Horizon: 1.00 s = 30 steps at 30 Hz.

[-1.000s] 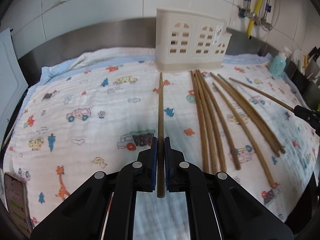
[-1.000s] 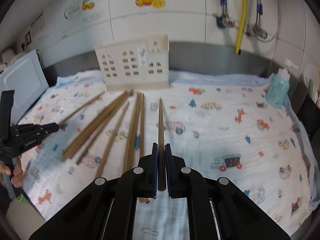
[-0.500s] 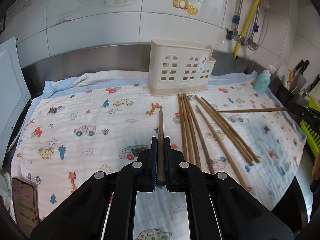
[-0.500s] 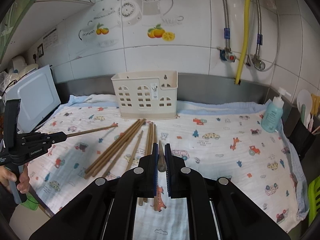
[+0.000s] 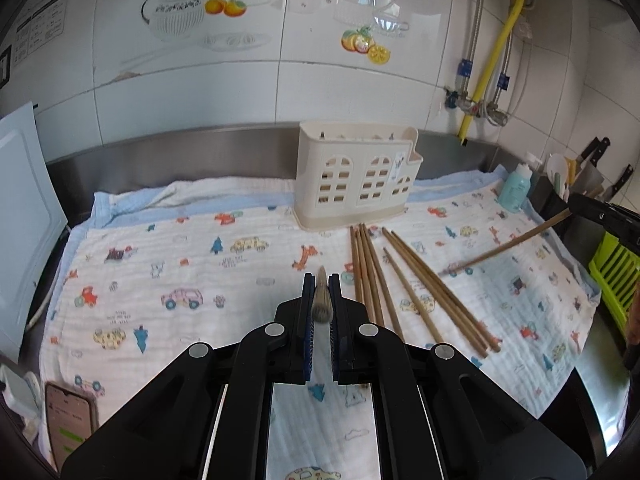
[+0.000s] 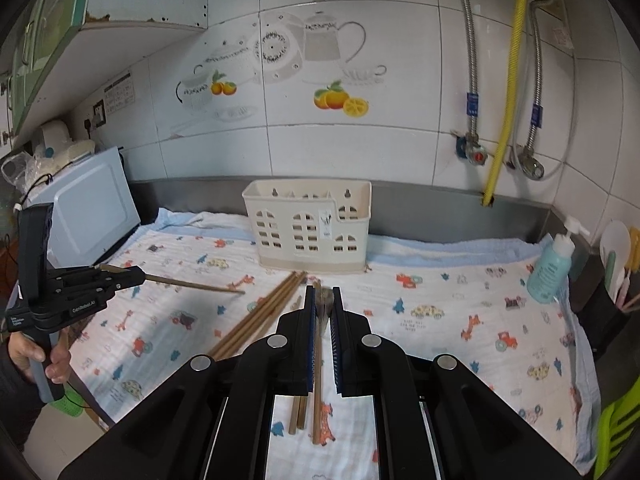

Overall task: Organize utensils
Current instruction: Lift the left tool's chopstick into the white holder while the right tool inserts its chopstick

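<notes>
Both tools have risen off the bench since a second ago, each clamped on one chopstick. Left tool (image 5: 322, 300) grips its chopstick (image 5: 322, 304), now foreshortened and clear of the cloth (image 5: 180, 264); right tool (image 6: 322, 304) likewise (image 6: 325, 300). Holder (image 5: 358, 176) sits at 12 o'clock, loose chopsticks (image 5: 416, 288) at 2 o'clock. Pickup looks done; carry to holder likely next.

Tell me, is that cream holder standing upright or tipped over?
Upright. The cream holder stands on its base on the printed cloth, open top facing up.
</notes>
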Each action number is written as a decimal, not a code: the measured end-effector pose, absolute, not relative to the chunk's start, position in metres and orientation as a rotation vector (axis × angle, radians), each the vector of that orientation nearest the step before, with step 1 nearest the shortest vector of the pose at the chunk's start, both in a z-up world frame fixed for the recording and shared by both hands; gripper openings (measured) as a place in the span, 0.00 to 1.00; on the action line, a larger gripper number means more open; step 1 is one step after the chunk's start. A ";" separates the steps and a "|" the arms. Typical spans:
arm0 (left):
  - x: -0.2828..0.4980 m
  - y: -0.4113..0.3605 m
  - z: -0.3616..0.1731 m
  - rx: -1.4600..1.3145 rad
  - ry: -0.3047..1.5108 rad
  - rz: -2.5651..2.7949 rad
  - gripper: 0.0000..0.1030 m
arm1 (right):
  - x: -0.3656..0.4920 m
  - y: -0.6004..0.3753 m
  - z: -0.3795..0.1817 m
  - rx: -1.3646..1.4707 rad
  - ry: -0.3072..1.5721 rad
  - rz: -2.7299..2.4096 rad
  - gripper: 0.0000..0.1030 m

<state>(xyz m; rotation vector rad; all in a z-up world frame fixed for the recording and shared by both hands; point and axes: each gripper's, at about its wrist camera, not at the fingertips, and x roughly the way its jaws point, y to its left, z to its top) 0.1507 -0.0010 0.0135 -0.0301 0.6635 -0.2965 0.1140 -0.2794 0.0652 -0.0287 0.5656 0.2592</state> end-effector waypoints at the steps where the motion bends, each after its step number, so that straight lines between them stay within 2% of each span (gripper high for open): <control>1: 0.153 -0.001 0.018 -0.031 0.659 -0.302 0.05 | 0.116 -0.280 0.069 -0.029 0.564 0.263 0.07; 16: 0.208 -0.027 0.108 0.065 0.526 -0.322 0.05 | 0.209 -0.285 0.157 -0.058 0.483 0.270 0.06; 26: 0.265 -0.051 0.191 0.086 0.356 -0.290 0.05 | 0.283 -0.277 0.180 -0.060 0.440 0.231 0.06; 30: 0.289 -0.060 0.203 0.079 0.305 -0.274 0.05 | 0.308 -0.276 0.176 -0.037 0.446 0.221 0.06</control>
